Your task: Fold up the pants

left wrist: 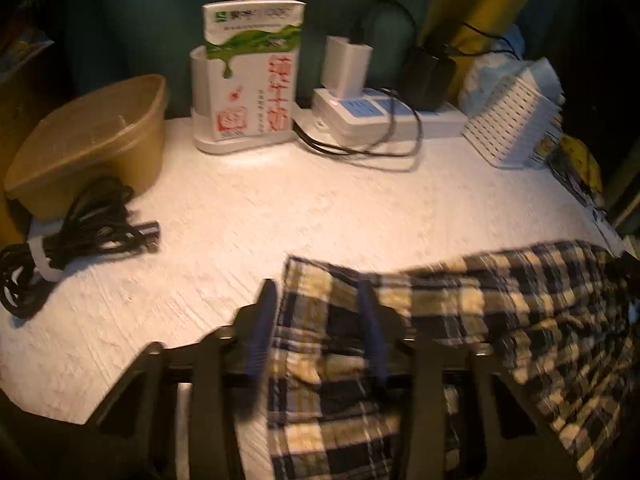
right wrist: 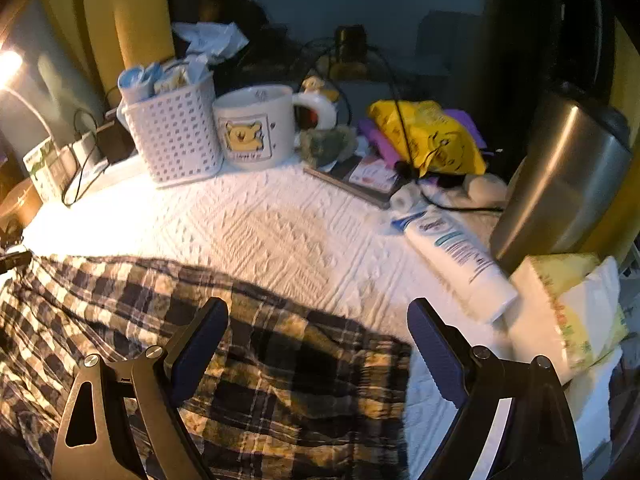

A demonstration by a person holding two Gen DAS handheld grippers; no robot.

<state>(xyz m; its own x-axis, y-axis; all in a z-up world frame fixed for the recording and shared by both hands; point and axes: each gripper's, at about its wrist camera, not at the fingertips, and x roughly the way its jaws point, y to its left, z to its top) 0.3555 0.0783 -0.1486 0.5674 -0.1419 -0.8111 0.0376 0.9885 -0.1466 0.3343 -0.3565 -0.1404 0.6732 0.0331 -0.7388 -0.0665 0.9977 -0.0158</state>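
Note:
The plaid pants (left wrist: 500, 312) lie on the white textured cloth (left wrist: 240, 220), dark blue and cream checks, spread across the near side. My left gripper (left wrist: 316, 300) is over the pants' left edge, with cloth between its blue pads; the image is blurred and the fingers stand a moderate way apart. In the right wrist view the pants (right wrist: 260, 360) fill the lower left. My right gripper (right wrist: 318, 312) is open wide just above the pants' right end, holding nothing.
Left view: brown bowl (left wrist: 92, 140), black cable bundle (left wrist: 80, 228), milk carton (left wrist: 252, 80), power strip (left wrist: 360, 116), white basket (left wrist: 516, 120). Right view: basket (right wrist: 172, 132), mug (right wrist: 256, 124), yellow bag (right wrist: 428, 136), lotion tube (right wrist: 460, 260), steel kettle (right wrist: 568, 176), tissue pack (right wrist: 572, 312).

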